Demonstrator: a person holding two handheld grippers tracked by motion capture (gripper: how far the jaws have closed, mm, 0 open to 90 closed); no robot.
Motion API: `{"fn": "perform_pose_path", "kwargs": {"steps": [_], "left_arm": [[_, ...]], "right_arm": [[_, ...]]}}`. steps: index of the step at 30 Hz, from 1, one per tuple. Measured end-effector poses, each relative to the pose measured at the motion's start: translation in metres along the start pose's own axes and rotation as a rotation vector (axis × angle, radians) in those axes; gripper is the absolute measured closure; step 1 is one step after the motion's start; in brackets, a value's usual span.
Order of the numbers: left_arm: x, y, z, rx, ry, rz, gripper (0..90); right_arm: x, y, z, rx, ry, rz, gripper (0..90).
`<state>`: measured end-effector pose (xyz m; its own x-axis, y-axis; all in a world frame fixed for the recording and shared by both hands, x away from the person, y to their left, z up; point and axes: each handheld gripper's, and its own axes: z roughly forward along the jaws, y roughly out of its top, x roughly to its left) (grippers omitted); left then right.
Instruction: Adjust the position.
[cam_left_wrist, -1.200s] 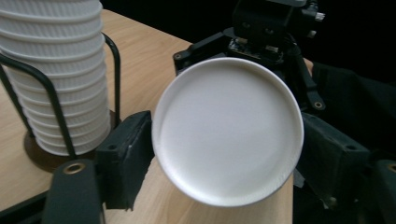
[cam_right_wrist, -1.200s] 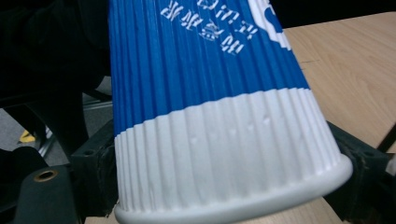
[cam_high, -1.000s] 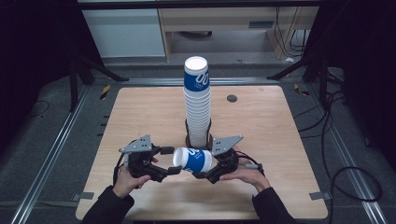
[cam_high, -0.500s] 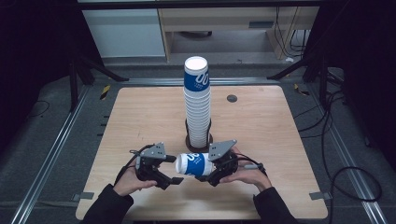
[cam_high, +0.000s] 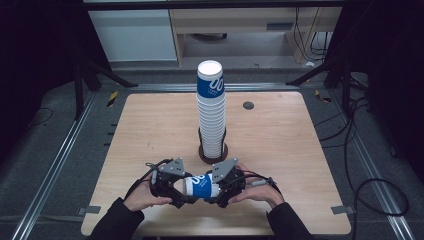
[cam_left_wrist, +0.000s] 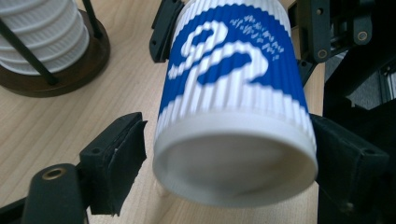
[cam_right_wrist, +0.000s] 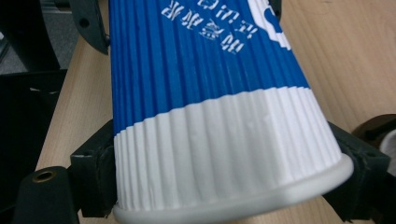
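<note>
Over that last second the cup (cam_high: 201, 185) came down toward the tabletop's (cam_high: 300, 150) near edge, lying sideways between both grippers, well in front of the stack (cam_high: 211, 112). The right gripper (cam_high: 220, 192) had its fingers clamped on the rim end. The left gripper (cam_high: 175, 192) had just been closing its fingers around the base, one pad still off it, so probably mid-handover, not finished.
</note>
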<state>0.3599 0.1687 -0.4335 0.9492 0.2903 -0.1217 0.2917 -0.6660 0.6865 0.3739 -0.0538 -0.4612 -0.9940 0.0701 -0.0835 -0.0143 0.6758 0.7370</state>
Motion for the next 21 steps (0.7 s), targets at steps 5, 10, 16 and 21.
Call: {"fn": "perform_pose_path", "kwargs": {"steps": [5,10,16,21], "left_arm": [[0.000,0.000,0.001,0.015,-0.024,0.001,25.5],[0.001,0.000,0.000,0.010,-0.038,-0.002,26.1],[0.003,-0.002,-0.007,-0.017,-0.030,-0.003,26.3],[0.011,-0.005,-0.019,-0.090,-0.022,-0.032,26.3]], "right_arm": [[0.001,0.000,0.002,0.017,0.001,-0.007,14.9],[0.001,0.000,0.002,0.014,0.009,0.004,14.2],[-0.002,0.000,-0.007,-0.043,0.022,0.035,9.8],[-0.010,-0.001,-0.025,-0.127,-0.014,0.079,8.4]]}}
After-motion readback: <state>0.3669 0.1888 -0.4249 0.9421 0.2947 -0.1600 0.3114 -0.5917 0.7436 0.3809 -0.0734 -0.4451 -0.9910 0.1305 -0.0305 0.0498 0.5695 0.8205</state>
